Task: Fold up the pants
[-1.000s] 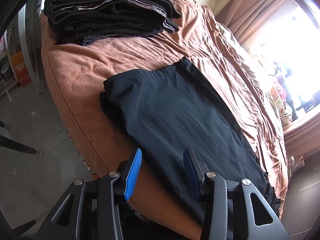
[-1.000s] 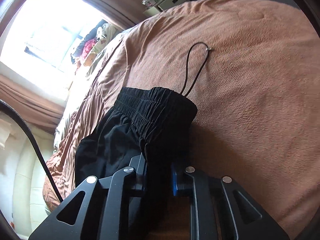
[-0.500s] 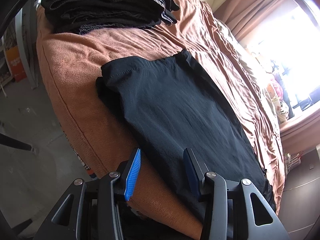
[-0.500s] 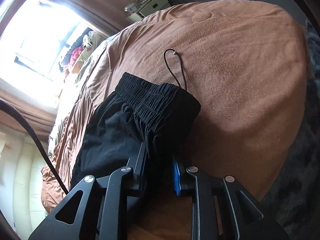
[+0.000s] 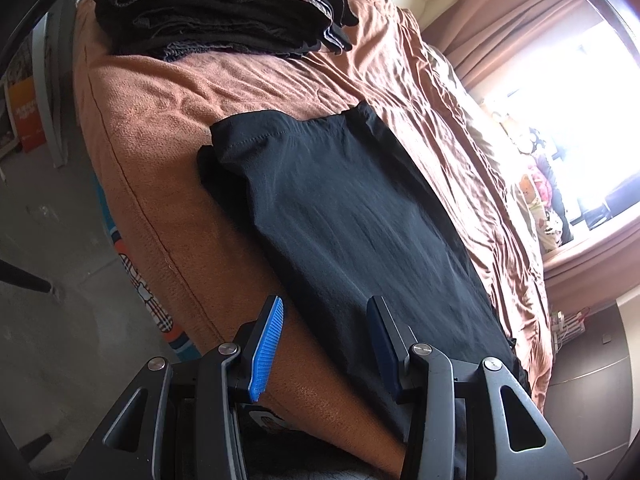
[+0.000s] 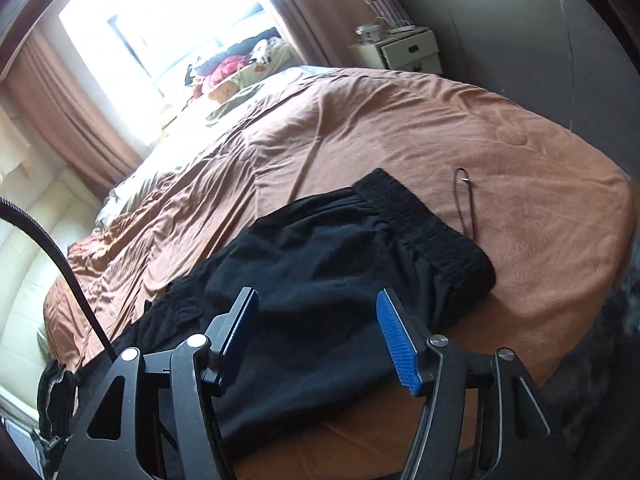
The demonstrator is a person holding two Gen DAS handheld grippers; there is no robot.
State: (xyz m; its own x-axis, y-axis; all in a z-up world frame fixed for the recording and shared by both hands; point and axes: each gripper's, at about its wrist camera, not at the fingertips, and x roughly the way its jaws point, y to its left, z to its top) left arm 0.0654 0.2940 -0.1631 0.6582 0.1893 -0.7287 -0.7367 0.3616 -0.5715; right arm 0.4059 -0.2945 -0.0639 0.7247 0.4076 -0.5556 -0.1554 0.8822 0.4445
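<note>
Black pants (image 5: 352, 224) lie flat along the near edge of a brown-covered bed (image 5: 160, 128), leg hems at the far end in the left wrist view. The elastic waistband (image 6: 432, 228) shows in the right wrist view, with a thin black drawstring (image 6: 466, 204) looped on the cover beyond it. My left gripper (image 5: 326, 344) hovers open over the pants' near edge with nothing pinched. Above the seat of the pants (image 6: 320, 280) my right gripper (image 6: 316, 332) has its jaws opening, and the cloth lies free beneath them.
A stack of folded dark clothes (image 5: 216, 4) sits at the far corner of the bed. Grey floor (image 5: 48, 280) drops off to the left. A window (image 6: 168, 32) with curtains, soft toys (image 6: 224, 80) and a white nightstand (image 6: 404, 52) stand beyond the bed.
My right gripper let go of the waistband, opened wide, rose and pulled back, rolling as it went. The waistband now lies flat on the cover. The left gripper barely moved.
</note>
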